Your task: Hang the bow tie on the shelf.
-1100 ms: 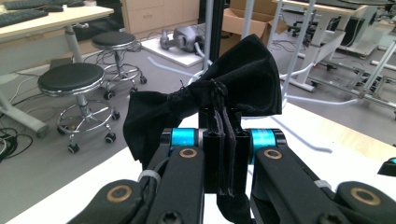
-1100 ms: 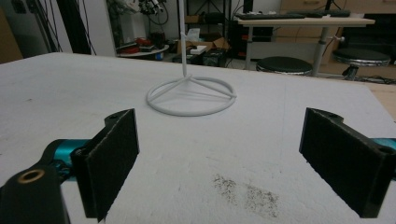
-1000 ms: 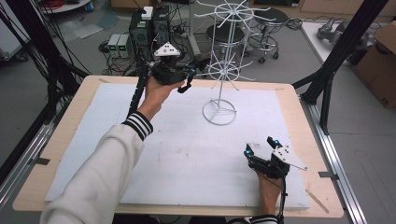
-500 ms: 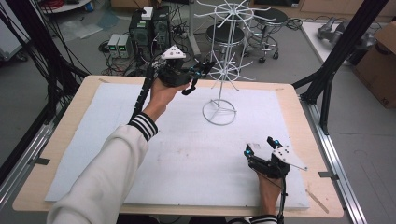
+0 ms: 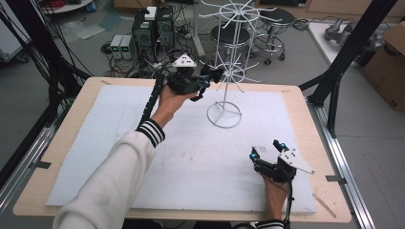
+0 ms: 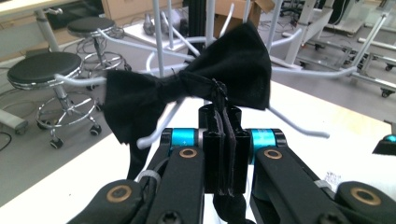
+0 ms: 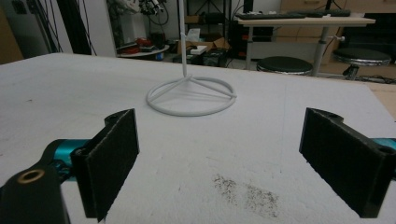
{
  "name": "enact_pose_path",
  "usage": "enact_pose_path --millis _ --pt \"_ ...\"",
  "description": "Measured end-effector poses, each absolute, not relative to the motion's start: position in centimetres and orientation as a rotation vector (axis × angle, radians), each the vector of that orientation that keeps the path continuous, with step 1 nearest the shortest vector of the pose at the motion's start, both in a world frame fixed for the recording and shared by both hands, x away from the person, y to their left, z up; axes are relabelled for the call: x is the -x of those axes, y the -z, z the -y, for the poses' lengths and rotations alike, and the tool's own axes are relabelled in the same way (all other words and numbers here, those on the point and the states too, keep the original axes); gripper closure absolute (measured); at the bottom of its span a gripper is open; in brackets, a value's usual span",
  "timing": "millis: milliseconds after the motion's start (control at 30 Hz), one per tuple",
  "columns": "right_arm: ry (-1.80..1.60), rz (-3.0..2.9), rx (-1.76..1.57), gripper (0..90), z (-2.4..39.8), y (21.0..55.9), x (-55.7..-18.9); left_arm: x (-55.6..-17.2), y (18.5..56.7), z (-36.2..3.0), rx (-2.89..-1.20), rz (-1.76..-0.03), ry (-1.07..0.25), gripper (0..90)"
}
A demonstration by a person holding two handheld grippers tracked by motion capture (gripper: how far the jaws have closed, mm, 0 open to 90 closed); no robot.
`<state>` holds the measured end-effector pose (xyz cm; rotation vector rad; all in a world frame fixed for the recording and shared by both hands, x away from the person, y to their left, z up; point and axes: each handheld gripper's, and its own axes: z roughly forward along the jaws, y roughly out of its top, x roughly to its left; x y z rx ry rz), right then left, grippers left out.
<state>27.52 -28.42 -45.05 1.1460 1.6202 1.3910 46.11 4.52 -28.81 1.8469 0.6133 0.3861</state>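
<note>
**A:** What does the left hand-held gripper (image 5: 206, 82) have?

**B:** A black bow tie (image 6: 187, 91). In the left gripper view the jaws are pressed together on the strap at the tie's knot, and the two wings spread out above them, the right-hand wing standing higher than the left.

**A:** Where is that over the surface (image 5: 119, 124)?

**B:** From the high view, at about twelve o'clock, near the far edge, raised off the white mat. The gripper sits just beside the white wire display rack (image 5: 224, 76), on its nine o'clock side. The tie is up among the rack's lower hooks; in the left gripper view one white hook (image 6: 159, 128) runs behind or under the left wing, but I cannot tell whether the tie hangs on it or only touches it.

**A:** And the rack itself?

**B:** Upright, a thin pole on a round ring base (image 7: 190, 95), with tiers of hooks fanning out above. The base rests on the mat at about one o'clock from the surface's middle.

**A:** The right hand-held gripper (image 5: 267, 155)?

**B:** Down at five o'clock, near the front edge, well apart from the rack. Its jaws stand wide with nothing between them, and its own view looks across the mat at the ring base. A dark smudge (image 7: 245, 191) marks the mat just ahead of it.
</note>
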Motion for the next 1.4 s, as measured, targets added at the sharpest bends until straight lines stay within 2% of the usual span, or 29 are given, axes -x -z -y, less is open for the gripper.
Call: enact_pose_path --millis 667,867,900,1000,1033,1067,1100,1133,1233,1267,1300,1400 --pt "-1.386 -1.621 -1.144 11.0 28.4 45.0 -27.5 -46.3 30.9 -5.2 -1.888 -0.637 -0.321 86.8" --pt "-1.384 -1.624 -1.148 10.9 28.4 45.0 -27.5 -46.4 31.0 -5.4 -1.893 -0.674 -0.297 81.0" --pt "-1.384 -1.624 -1.151 11.0 28.3 45.0 -27.5 -46.4 31.1 -5.3 -1.895 -0.680 -0.298 78.4" --pt "-1.382 -1.625 -1.139 10.9 28.3 45.0 -27.5 -46.4 31.2 -5.4 -1.893 -0.701 -0.307 61.4" --pt "-1.382 -1.625 -1.139 10.9 28.3 45.0 -27.5 -46.4 31.3 -5.5 -1.888 -0.714 -0.307 61.4" --pt "-1.375 -1.632 -1.125 10.9 28.2 45.0 -27.5 -46.3 31.3 -5.7 -1.886 -0.732 -0.316 44.6" --pt "-1.375 -1.632 -1.125 10.9 28.2 45.0 -27.5 -46.3 31.3 -5.9 -1.884 -0.743 -0.320 44.6" --pt "-1.371 -1.634 -1.119 11.0 28.2 45.0 -27.5 -46.2 31.4 -6.3 -1.877 -0.746 -0.322 34.8" --pt "-1.376 -1.635 -1.124 10.9 28.2 45.0 -27.5 -45.6 31.5 -7.7 -1.847 -0.736 -0.306 22.6" --pt "-1.379 -1.632 -1.133 10.9 28.2 45.0 -27.4 -45.5 31.6 -8.3 -1.844 -0.730 -0.279 22.6" --pt "-1.379 -1.630 -1.133 11.0 28.3 45.0 -27.5 -44.9 31.9 -9.7 -1.843 -0.704 -0.277 17.5" --pt "-1.378 -1.632 -1.134 11.0 28.3 45.0 -27.5 -44.0 32.1 -11.2 -1.839 -0.670 -0.284 16.9"
